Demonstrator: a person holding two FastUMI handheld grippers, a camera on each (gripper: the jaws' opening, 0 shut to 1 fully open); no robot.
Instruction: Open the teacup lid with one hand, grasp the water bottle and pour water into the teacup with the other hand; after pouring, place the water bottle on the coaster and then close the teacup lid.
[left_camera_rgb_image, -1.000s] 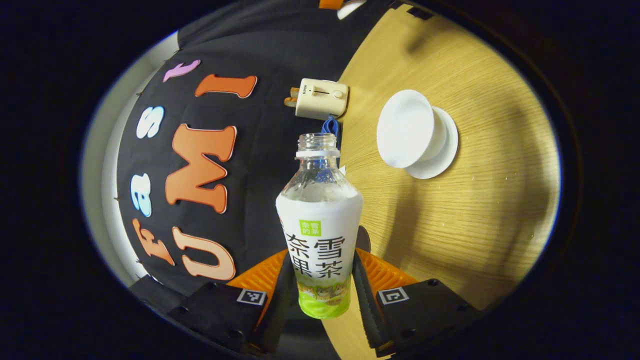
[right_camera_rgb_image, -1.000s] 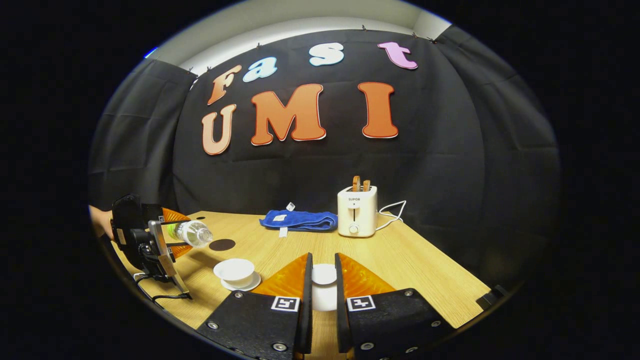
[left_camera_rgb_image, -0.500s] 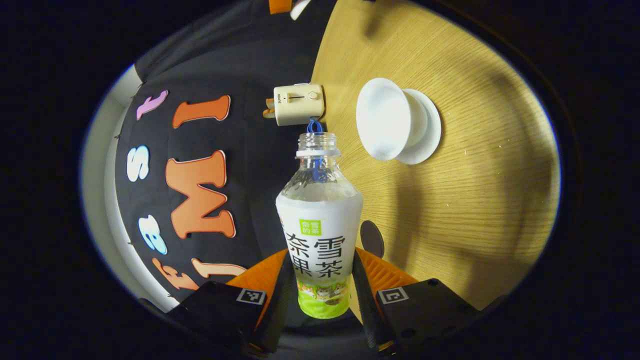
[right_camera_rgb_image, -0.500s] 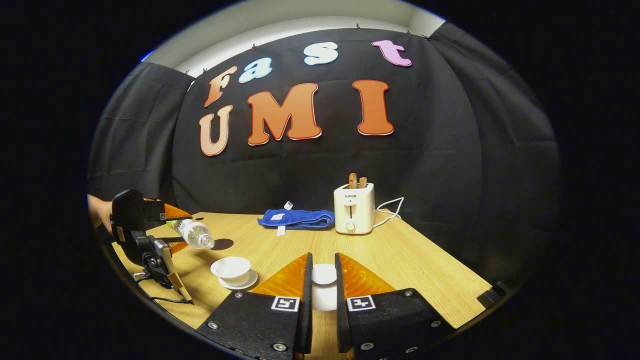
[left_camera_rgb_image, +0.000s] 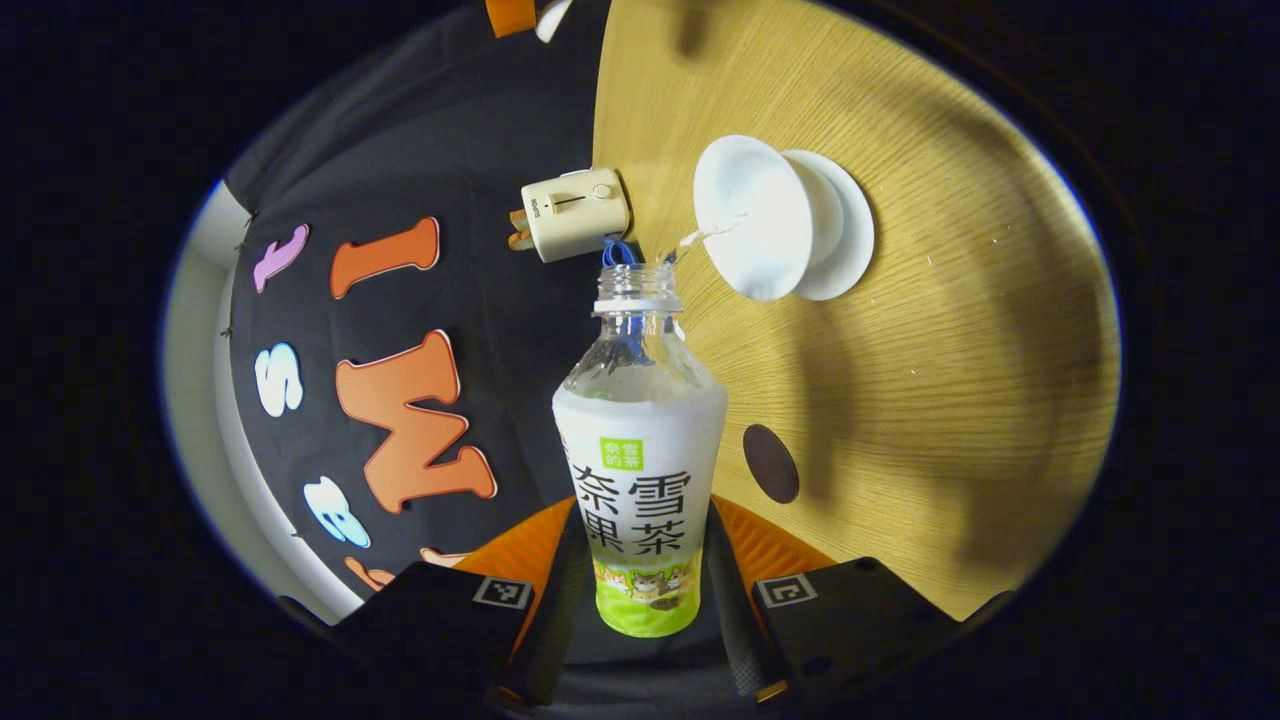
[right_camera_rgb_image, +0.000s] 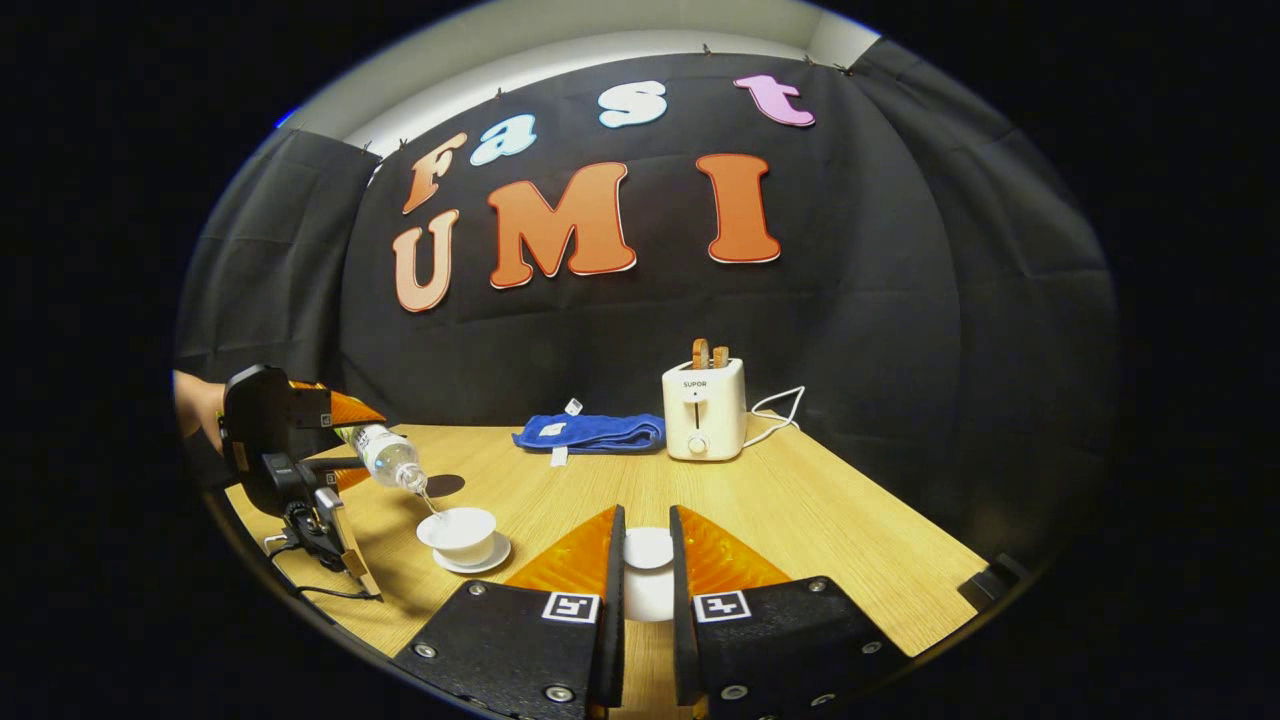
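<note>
A light wooden table carries the scene, and on it the pour is under way. Far ahead of the right gripper, at the table's back edge by the booth wall, stand a cream two-slot toaster and, just to its left, a folded blue cloth; neither belongs to the job.

The clear plastic water bottle with a white-and-green label is uncapped and clamped between the fingers of the left gripper, which press on its lower body from both sides. In the right gripper view the same bottle is tipped neck-down, and a thin stream of water runs from its mouth into the white porcelain teacup, which sits on its white saucer just beyond the bottle's mouth.

The cup stands open. Its small white round lid is held up off the table, pinched between the right gripper's closed fingers, well to the right of the cup.

The dark round coaster lies bare on the table, close beside the left gripper's right finger.

So lid-lifting and bottle-grasping look done, and pouring is in progress. How full the cup is cannot be told. Judging by the layout, three steps remain: righting the bottle, setting it on the coaster, and returning the lid to the cup.
</note>
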